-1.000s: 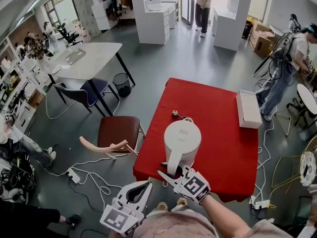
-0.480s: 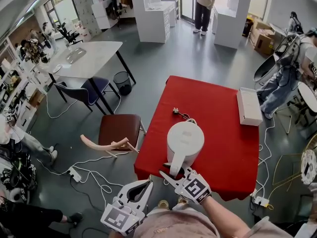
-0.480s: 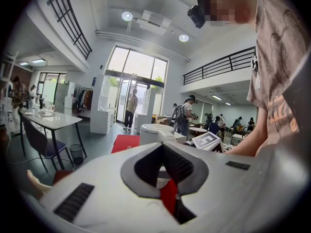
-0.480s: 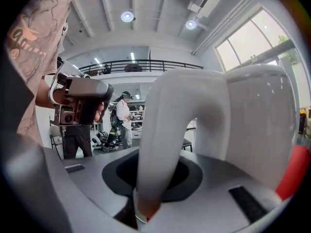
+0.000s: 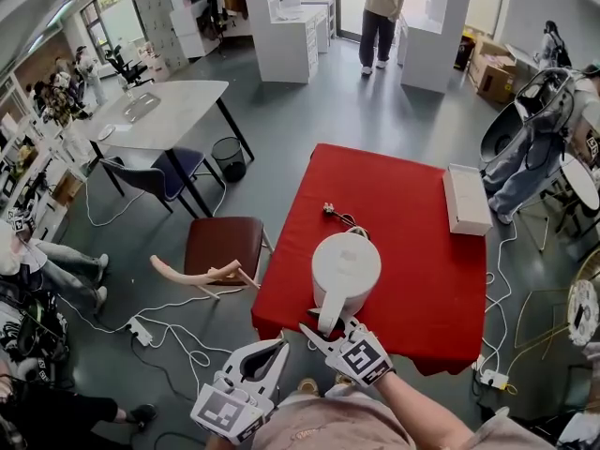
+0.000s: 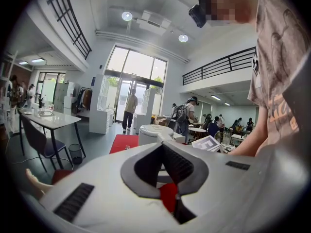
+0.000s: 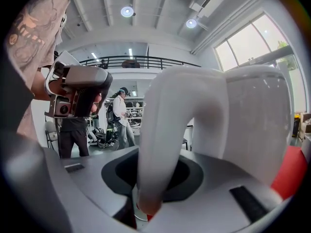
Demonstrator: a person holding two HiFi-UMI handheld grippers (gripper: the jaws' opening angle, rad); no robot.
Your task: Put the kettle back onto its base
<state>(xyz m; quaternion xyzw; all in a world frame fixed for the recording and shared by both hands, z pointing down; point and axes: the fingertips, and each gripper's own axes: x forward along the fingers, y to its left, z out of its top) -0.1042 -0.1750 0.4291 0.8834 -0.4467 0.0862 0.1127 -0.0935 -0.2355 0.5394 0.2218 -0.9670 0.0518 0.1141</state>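
A white kettle (image 5: 345, 268) stands upright near the front edge of a red worktop (image 5: 412, 204), its handle (image 5: 328, 315) facing the person. Whatever is under the kettle is hidden by its body. A cord with a plug (image 5: 333, 212) lies on the cloth just behind it. The right tool (image 5: 328, 328) meets the handle from the near side, and the bare right forearm (image 5: 422, 411) reaches forward from the bottom of the head view with the tool pointing almost level. The right gripper view shows what the head view cannot: the handle (image 7: 165, 144) runs down between the two dark pads and fills the space between them. These jaws have just been easing apart, with the handle between them. The left tool (image 5: 279, 347) is held low and close to the body, short of the worktop's front edge, its jaws pressed together on nothing. Its own view looks over the closed tips to the kettle's lid (image 6: 154, 131). Each tool carries a cube of black-and-white square markers (image 5: 361, 359), the only print that can be made out. A white box (image 5: 466, 200) sits at the worktop's far right edge, and a brown chair (image 5: 223, 247) stands on the floor to the left.
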